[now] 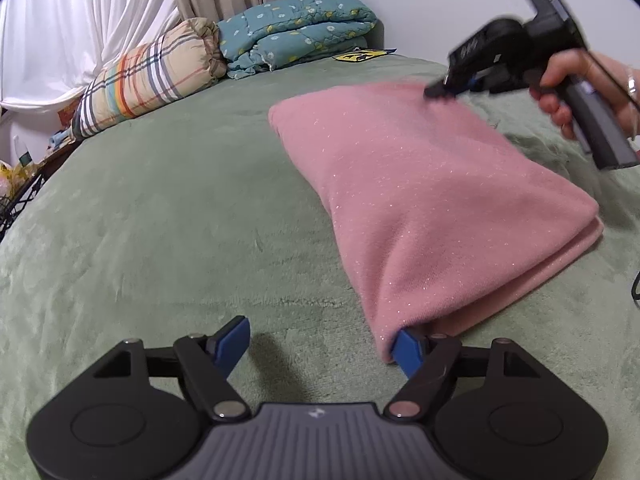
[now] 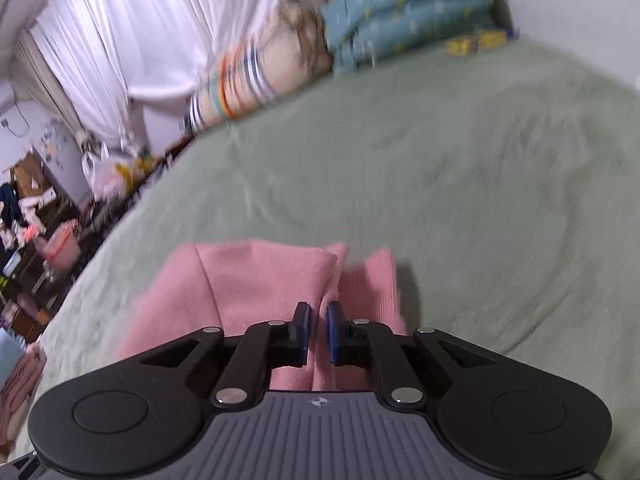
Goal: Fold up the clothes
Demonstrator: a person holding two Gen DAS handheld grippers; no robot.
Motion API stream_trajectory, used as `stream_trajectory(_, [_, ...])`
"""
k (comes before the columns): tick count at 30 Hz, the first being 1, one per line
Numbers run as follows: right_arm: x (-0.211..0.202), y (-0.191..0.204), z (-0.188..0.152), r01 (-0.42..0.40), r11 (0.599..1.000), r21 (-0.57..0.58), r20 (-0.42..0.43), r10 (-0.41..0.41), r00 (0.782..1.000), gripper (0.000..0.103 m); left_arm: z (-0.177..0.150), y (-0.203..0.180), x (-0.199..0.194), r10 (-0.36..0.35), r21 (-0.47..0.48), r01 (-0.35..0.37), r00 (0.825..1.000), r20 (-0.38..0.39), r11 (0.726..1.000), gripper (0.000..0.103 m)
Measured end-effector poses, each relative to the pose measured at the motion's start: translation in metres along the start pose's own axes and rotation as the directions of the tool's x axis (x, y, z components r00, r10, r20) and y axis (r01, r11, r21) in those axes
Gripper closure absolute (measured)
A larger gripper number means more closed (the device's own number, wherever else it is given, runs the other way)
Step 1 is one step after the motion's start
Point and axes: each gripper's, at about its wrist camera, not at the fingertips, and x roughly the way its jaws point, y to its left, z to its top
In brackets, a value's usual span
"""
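We see one pink garment (image 1: pixel 420 184), folded into a long thick pad, lying on the green bed (image 1: pixel 160 220). Our left gripper (image 1: pixel 320 344) stands wide, one pad touching the garment's near corner. Our right gripper (image 2: pixel 318 332) is pinched nearly closed on a fold at its far end.

1 pink garment (image 1: pixel 420 184), 2 rolled quilts (image 1: pixel 296 32), 2 hand-held grippers (image 1: pixel 320 344).
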Motion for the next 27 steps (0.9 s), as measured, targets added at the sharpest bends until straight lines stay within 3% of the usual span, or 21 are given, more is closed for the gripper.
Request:
stream_trajectory(1, [-0.005,0.000,0.001,0.018,1.000,0.003,0.021,-0.018,1.000,0.094,0.001,-0.002,0.001,-0.003,0.001,0.003,1.000,0.000,1.000,0.029])
stream_trajectory(4, [0.017,-0.015,-0.008,0.090,0.995,0.033,-0.087,-0.087,0.992,0.094,0.002,-0.008,0.004,0.009,0.031,-0.009,1.000,0.001,0.999,0.029])
stream_trajectory(7, [0.027,-0.028,-0.016,0.122,0.988,0.098,-0.125,-0.110,0.986,0.088,0.006,-0.011,0.002,0.015,0.064,-0.015,1.000,-0.005,0.998,0.029])
stream_trajectory(8, [0.024,-0.030,-0.014,0.134,0.983,0.126,-0.119,-0.119,0.986,0.070,0.006,-0.011,0.001,0.014,0.075,-0.013,1.000,-0.006,0.997,0.029])
stream_trajectory(9, [0.019,-0.030,-0.014,0.163,0.978,0.128,-0.112,-0.149,0.982,0.061,0.006,-0.011,0.001,0.012,0.086,-0.011,1.000,-0.007,0.996,0.029])
stream_trajectory(10, [0.012,-0.031,-0.013,0.188,0.974,0.129,-0.105,-0.175,0.979,0.062,0.006,-0.011,0.000,0.010,0.094,-0.009,1.000,-0.011,0.996,0.029])
stream_trajectory(13, [-0.036,-0.028,-0.019,0.174,0.976,0.129,-0.062,-0.167,0.984,0.063,0.008,-0.009,0.001,0.002,0.081,0.000,1.000,-0.025,0.997,0.029])
stream_trajectory(16, [-0.073,-0.038,-0.040,0.071,0.965,0.252,-0.102,-0.047,0.994,0.063,0.006,-0.008,0.004,-0.005,0.077,0.007,1.000,-0.029,0.997,0.029])
stream_trajectory(19, [-0.111,-0.048,-0.082,0.072,0.892,0.445,-0.149,-0.006,0.989,0.063,0.006,-0.008,0.004,-0.009,0.059,0.012,0.999,-0.038,0.998,0.029])
stream_trajectory(23, [-0.131,-0.057,-0.142,0.060,0.746,0.663,-0.164,0.066,0.984,0.063,0.008,-0.009,0.003,0.002,0.057,0.000,0.999,-0.045,0.998,0.029])
stream_trajectory(25, [-0.136,-0.060,-0.163,0.018,0.673,0.740,-0.105,0.089,0.990,0.063,0.008,-0.012,0.001,0.014,0.071,-0.011,0.999,-0.044,0.997,0.029])
stream_trajectory(27, [-0.131,-0.062,-0.181,-0.055,0.553,0.832,-0.024,0.136,0.990,0.063,0.008,-0.015,0.001,0.025,0.083,-0.021,0.999,-0.043,0.996,0.029])
